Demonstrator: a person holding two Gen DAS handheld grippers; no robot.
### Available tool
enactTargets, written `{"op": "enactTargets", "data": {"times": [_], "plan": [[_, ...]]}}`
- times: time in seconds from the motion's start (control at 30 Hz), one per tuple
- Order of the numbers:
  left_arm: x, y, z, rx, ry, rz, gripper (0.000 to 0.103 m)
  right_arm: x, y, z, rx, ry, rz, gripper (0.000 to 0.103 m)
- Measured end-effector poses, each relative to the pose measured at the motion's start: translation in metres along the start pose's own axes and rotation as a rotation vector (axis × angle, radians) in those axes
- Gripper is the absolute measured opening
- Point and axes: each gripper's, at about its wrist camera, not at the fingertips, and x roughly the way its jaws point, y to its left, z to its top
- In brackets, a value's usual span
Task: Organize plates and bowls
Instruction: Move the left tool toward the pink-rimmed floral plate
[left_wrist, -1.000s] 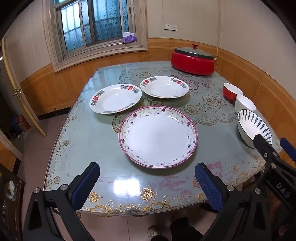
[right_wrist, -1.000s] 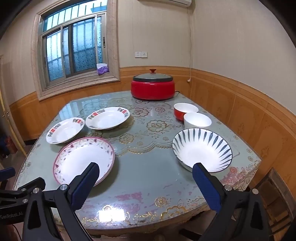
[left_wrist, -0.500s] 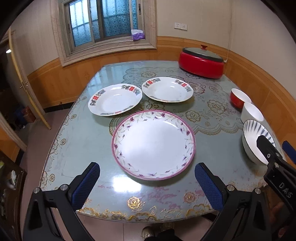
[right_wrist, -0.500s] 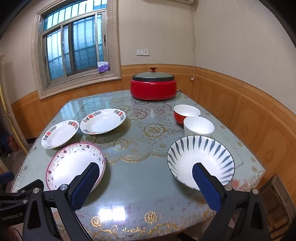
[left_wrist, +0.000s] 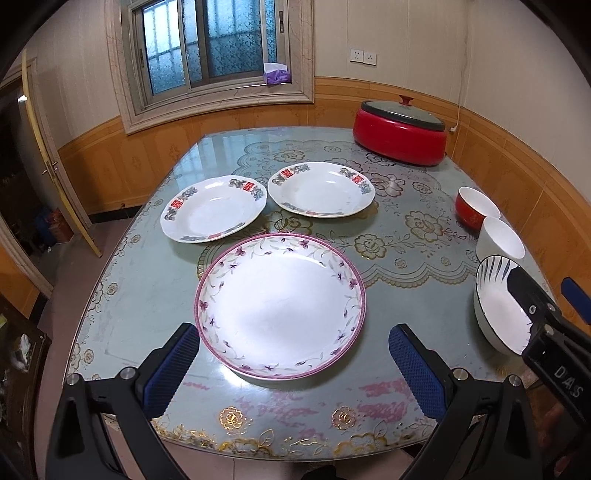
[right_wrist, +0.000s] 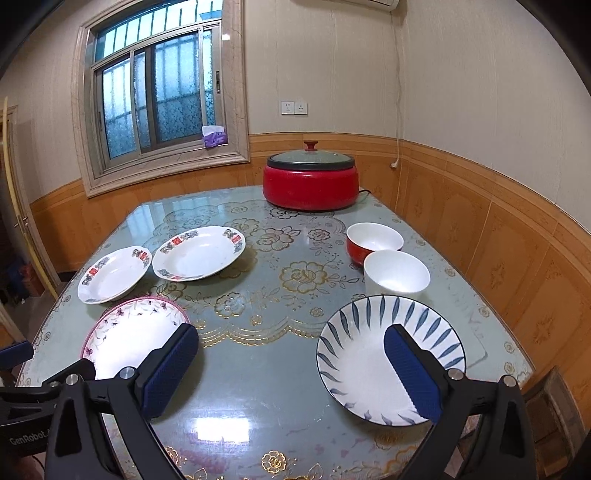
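Both grippers advanced over table (left_wrist: 155, 280) since a second ago. Pink-rimmed plate (left_wrist: 280, 306): near edge, between spread-apart pads of left gripper (left_wrist: 293, 365). Striped bowl (right_wrist: 369, 354): under right gripper (right_wrist: 291, 373), likewise parted, empty. Beyond: two red-marked plates (left_wrist: 214, 214), white bowl (right_wrist: 397, 273), red bowl (right_wrist: 373, 242), red cooker (right_wrist: 310, 181)

You see a glossy, glass-smooth worktop (left_wrist: 155, 280); beside the shiny ceramic floral plate (left_wrist: 280, 306), each tool's pads (left_wrist: 170, 369) look textured rubber.
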Motion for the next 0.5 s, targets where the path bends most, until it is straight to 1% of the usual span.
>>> {"op": "enactTargets", "data": {"times": [0.3, 0.5], "plan": [[0.01, -0.003, -0.001, -0.027, 0.017, 0.002, 0.103, 0.014, 0.004, 0.007, -0.02, 0.005, 0.029, 0.103], [0.017, -0.001, -0.008, -0.048, 0.041, 0.009, 0.103, 0.019, 0.011, 0.002, -0.047, 0.014, 0.053, 0.103]]}}
